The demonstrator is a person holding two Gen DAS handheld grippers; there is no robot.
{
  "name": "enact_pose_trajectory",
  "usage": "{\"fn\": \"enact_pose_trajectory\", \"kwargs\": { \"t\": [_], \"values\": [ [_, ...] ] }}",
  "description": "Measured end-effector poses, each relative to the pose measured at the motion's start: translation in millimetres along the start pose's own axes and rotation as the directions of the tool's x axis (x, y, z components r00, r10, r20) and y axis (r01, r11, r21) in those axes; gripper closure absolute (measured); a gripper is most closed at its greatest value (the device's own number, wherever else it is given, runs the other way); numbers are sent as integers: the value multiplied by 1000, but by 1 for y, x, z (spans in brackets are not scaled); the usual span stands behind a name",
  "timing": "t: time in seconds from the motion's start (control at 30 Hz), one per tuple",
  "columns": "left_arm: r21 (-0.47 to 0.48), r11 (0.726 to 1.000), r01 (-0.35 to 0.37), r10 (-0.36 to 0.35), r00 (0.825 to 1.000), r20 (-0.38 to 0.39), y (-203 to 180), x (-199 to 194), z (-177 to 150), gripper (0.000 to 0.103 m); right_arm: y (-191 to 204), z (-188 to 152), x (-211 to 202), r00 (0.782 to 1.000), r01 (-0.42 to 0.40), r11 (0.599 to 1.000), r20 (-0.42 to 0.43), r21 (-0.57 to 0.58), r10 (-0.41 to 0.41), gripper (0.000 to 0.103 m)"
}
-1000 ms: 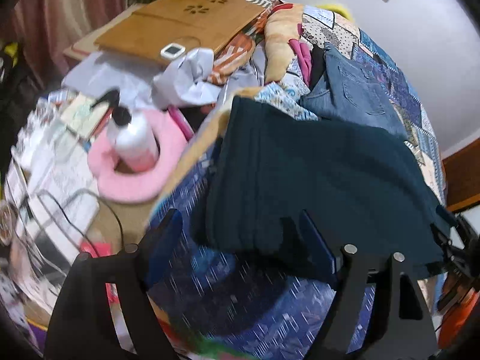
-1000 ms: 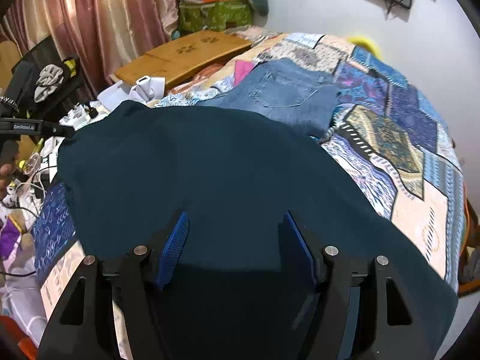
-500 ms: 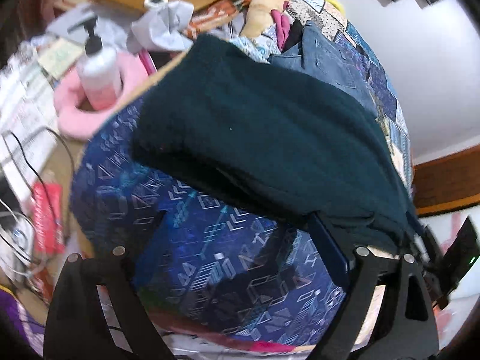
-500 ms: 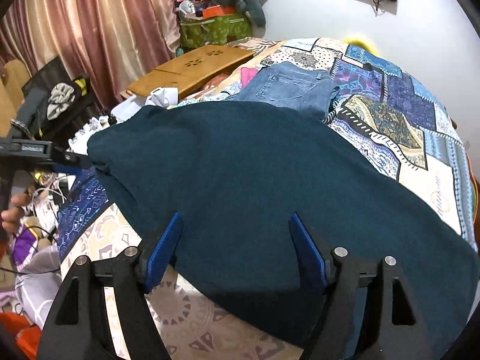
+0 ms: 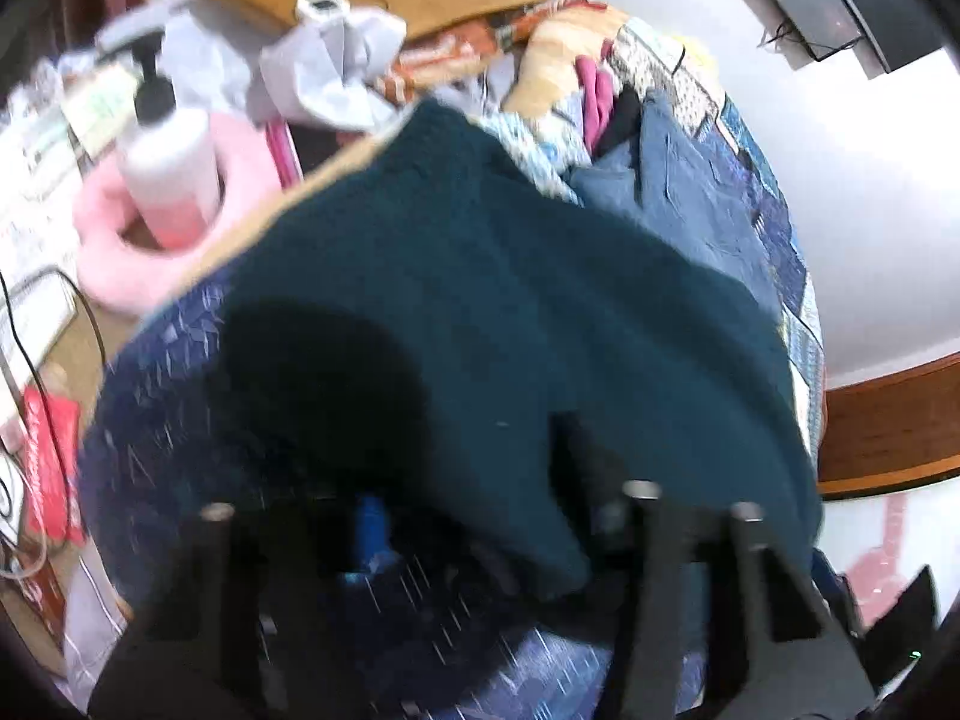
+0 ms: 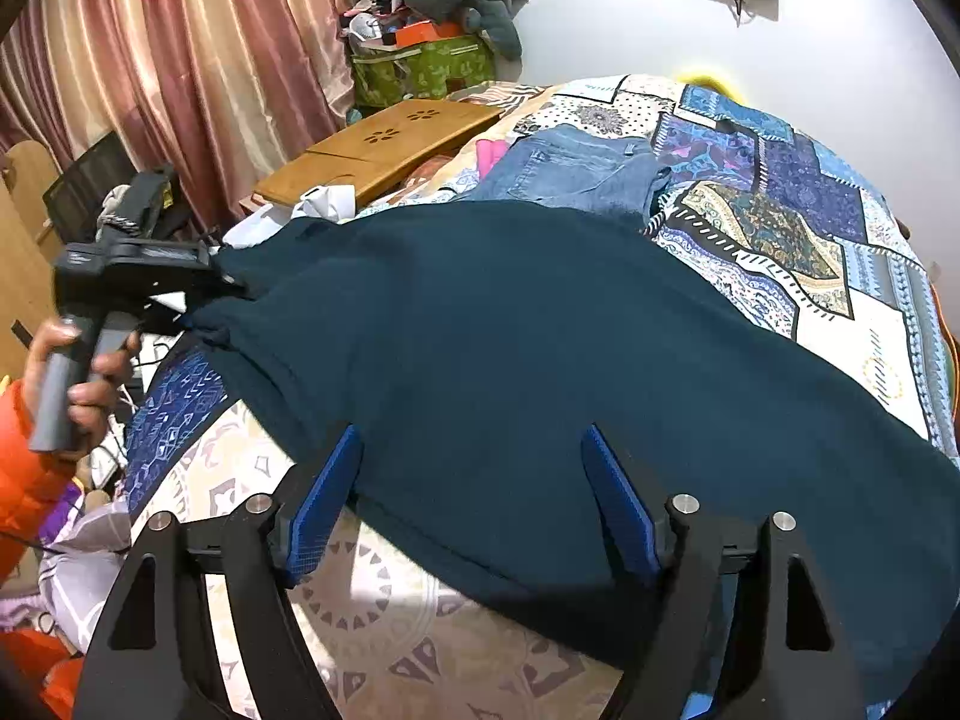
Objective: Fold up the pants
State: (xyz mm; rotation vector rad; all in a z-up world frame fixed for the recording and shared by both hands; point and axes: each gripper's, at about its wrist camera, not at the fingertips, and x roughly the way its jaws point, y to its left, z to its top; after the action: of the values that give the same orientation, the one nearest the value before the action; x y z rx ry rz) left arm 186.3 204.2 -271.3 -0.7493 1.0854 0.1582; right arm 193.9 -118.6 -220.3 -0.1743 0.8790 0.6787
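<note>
Dark teal pants lie spread across the patterned bedspread; they also fill the left wrist view. My right gripper is open, its blue pads over the near edge of the pants, holding nothing. My left gripper is at the pants' left end with cloth draped over its fingers; that view is blurred, and I cannot tell how the jaws stand. In the right wrist view the left gripper touches the pants' left edge, held by a hand.
Folded blue jeans lie behind the pants. A wooden lap desk and crumpled white cloth sit at the bed's left. A pump bottle in a pink ring stands on a cluttered side table.
My left gripper has moved in under the pants' left end, and the cloth now lies over its fingers. My right gripper has drawn back toward the near edge, staying open.
</note>
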Motion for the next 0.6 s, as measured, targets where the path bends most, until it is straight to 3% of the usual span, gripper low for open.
{"fn": "enact_pose_trajectory", "kwargs": {
  "t": [0.1,0.2,0.27,0.47,0.6],
  "values": [
    [69,996,-53,47,995,90,-7,-14,1,71,-1,-2,-4,1000,-22,1000,-10,13,22,28],
    [173,972,-161,120,967,226,-21,-38,0,72,-5,-1,-11,1000,-18,999,-17,29,18,28],
    [200,957,-209,150,950,273,-24,-45,3,72,-14,0,-16,1000,-15,998,-11,68,16,28],
    [169,936,-310,247,917,312,-4,-43,17,72,-72,-7,-31,998,57,960,9,275,-61,28],
    [181,918,-352,302,919,253,13,-23,19,70,-112,-30,-34,989,147,911,-54,385,-136,28]
  ]
}}
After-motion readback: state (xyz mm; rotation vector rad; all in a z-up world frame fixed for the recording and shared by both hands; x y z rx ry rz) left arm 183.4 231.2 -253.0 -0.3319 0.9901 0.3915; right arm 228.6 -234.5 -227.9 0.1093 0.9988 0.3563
